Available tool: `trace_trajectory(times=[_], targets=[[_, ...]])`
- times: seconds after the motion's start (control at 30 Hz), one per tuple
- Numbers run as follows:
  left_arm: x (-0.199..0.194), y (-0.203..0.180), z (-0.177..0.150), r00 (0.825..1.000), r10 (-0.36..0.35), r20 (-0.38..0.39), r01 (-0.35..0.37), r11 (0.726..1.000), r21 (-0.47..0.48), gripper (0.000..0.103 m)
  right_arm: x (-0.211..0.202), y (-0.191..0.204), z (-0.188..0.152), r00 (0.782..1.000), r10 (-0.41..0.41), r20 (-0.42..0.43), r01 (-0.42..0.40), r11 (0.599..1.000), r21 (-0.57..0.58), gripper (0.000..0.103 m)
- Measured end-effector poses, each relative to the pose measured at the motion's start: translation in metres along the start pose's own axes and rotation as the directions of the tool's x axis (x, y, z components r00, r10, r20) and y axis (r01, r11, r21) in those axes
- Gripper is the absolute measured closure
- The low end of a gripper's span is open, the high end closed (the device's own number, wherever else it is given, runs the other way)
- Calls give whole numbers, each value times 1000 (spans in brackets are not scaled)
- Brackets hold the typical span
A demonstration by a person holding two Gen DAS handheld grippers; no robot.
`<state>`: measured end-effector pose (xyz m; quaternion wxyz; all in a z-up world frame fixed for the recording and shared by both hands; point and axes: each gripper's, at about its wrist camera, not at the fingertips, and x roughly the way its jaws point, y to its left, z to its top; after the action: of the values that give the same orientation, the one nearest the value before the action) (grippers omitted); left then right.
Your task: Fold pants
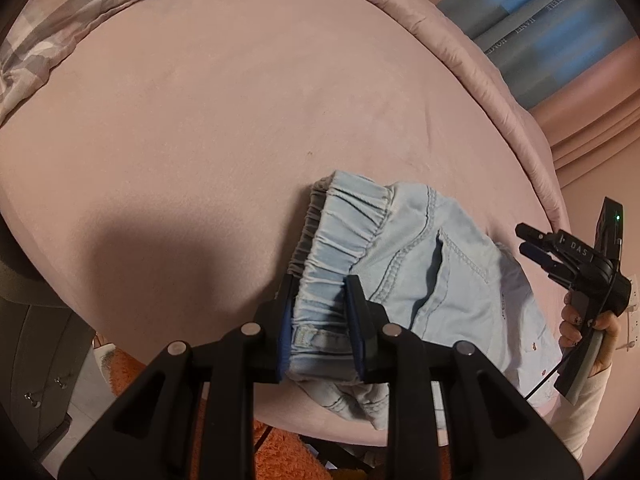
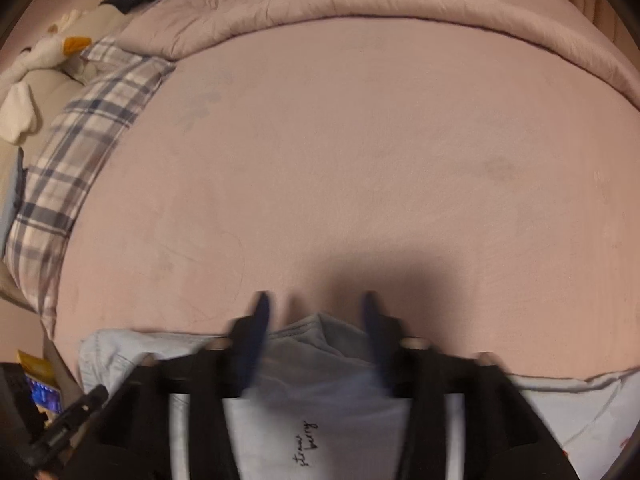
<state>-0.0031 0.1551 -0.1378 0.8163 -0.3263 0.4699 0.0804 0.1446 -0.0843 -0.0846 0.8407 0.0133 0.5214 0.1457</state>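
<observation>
Denim, pale blue: one pair of pants lies in a folded bundle at the near edge of a pink bed, part of the cloth spilling over the rim. No box, basket or drawer holds any of it; the bed alone bears the garment.

The left gripper has its two blue-padded fingers narrowly set and pressed against either side of the gathered elastic waistband, so the band is pinched between them.

The right gripper, seen from the left wrist view, hangs in the air past the far side of the pants, carried by one hand in a white sleeve. In its own blurred view the right gripper has its jaws about half apart with a raised fold of the denim between them; the pads do not press on the cloth. Small dark handwriting shows on the fabric below.

Count: one pair of pants, two grippers, one hand in view. One plaid pillow lies along the left of the bed, one rolled pink quilt along the far side, and one white plush toy with an orange beak beyond the pillow. An orange rug covers the floor below the bed's edge.
</observation>
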Motion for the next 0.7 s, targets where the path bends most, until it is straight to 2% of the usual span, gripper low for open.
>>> trace_trajectory(times=[0.23,0.3,0.33,0.43,0.53,0.63,0.7], targets=[[-6,-3,-8,999,28,16,-29,999,33,79,27,5,-5,992,8,-125,-15,999,-49,50],[-5,-1,-8,1000,20,12,-20,1000,13,78,32,7,-8,992,8,-127,-16,998,-67,75],[-5,0,-7,1000,15,10,-15,1000,8,78,32,9,-8,992,24,-127,-31,998,-52,97],[-5,0,-5,1000,15,9,-15,1000,17,75,19,17,-5,999,-10,-41,7,997,-77,98],[-7,-2,-3,999,38,10,-38,999,27,67,22,21,-1,999,-26,-36,23,997,-74,98],[-14,-10,1,999,53,9,-54,997,46,61,45,11,-7,997,-31,-69,27,998,-58,98],[-24,-13,6,997,60,39,-62,997,45,56,44,9,-7,999,-17,-39,15,999,-40,98]])
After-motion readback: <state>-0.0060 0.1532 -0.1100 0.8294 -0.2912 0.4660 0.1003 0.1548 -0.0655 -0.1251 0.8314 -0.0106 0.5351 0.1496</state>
